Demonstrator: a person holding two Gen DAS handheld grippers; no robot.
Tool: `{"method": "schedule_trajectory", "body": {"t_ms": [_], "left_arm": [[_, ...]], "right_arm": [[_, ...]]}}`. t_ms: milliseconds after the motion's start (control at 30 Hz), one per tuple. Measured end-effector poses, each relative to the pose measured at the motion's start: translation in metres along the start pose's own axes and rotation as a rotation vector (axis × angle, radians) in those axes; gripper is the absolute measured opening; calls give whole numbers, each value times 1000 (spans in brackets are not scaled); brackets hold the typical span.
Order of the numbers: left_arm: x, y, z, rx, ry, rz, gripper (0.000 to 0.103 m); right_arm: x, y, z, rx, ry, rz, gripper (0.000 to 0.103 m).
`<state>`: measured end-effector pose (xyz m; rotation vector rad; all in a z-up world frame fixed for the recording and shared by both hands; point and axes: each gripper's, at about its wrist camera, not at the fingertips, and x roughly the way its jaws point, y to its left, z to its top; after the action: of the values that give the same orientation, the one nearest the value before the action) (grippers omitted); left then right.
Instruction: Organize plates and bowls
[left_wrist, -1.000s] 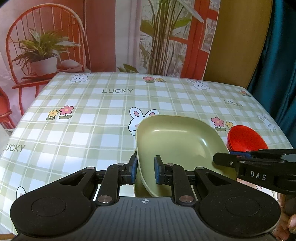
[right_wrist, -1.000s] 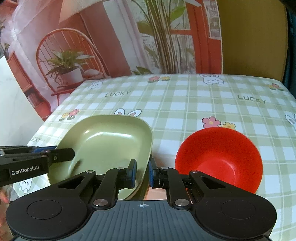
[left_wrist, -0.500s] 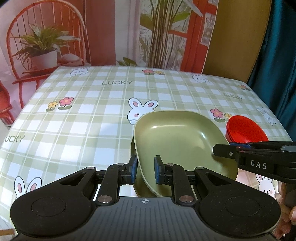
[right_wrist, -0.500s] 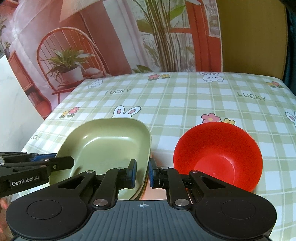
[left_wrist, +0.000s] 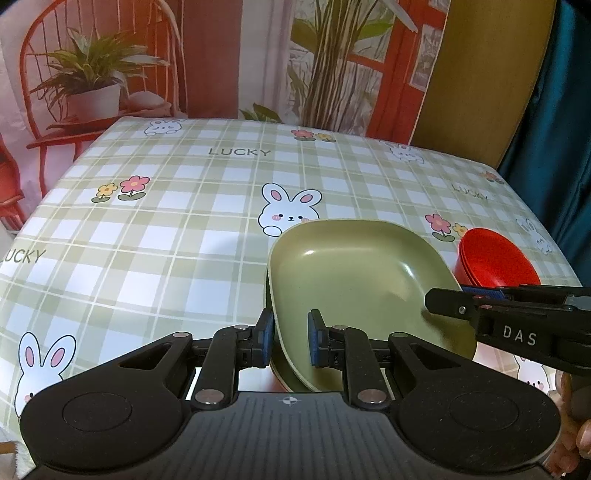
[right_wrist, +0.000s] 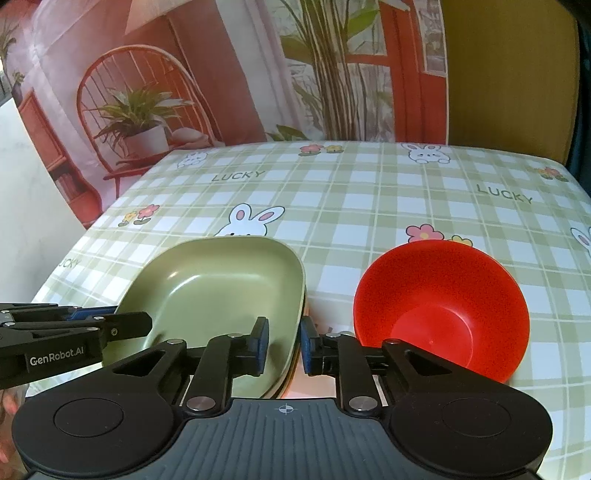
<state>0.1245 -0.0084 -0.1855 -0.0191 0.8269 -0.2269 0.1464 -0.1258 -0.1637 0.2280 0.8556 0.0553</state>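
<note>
Near the table's (right_wrist: 369, 177) front edge, the green plate (right_wrist: 221, 288) is now lying lower on the stack than a second ago, seemingly set down. The right gripper's (right_wrist: 282, 345) jaws are opening around its rim; the left gripper (left_wrist: 290, 341) is pinching the opposite rim, red bowl (right_wrist: 443, 306) just beside.

Green plates (right_wrist: 221, 291) lower, right gripper (right_wrist: 282, 341) jaws opening.

Beyond your fingers you have the table's checked green cloth (left_wrist: 177, 236), printed with rabbits, flowers and the word LUCKY. Past its far edge hangs a printed backdrop (right_wrist: 236, 70) showing a red chair (left_wrist: 44, 74) with a potted plant. Farther right of your fingers hangs a teal curtain (left_wrist: 554, 110).
</note>
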Motion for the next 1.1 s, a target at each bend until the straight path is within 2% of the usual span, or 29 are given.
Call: {"method": "schedule_trajectory", "body": {"t_ms": [300, 700, 900, 1100], "left_arm": [[-1, 4, -1, -28, -1, -4, 19], [-4, 9, 0, -64, -25, -1, 19], [12, 13, -6, -97, 39, -16, 19], [20, 22, -10, -129, 64, -36, 19]], "right_arm": [[-1, -1, 2, -3, -9, -2, 21], [9, 6, -4, -36, 39, -22, 27], [15, 6, -7, -43, 64, -29, 27], [18, 8, -9, -51, 76, -41, 26]]}}
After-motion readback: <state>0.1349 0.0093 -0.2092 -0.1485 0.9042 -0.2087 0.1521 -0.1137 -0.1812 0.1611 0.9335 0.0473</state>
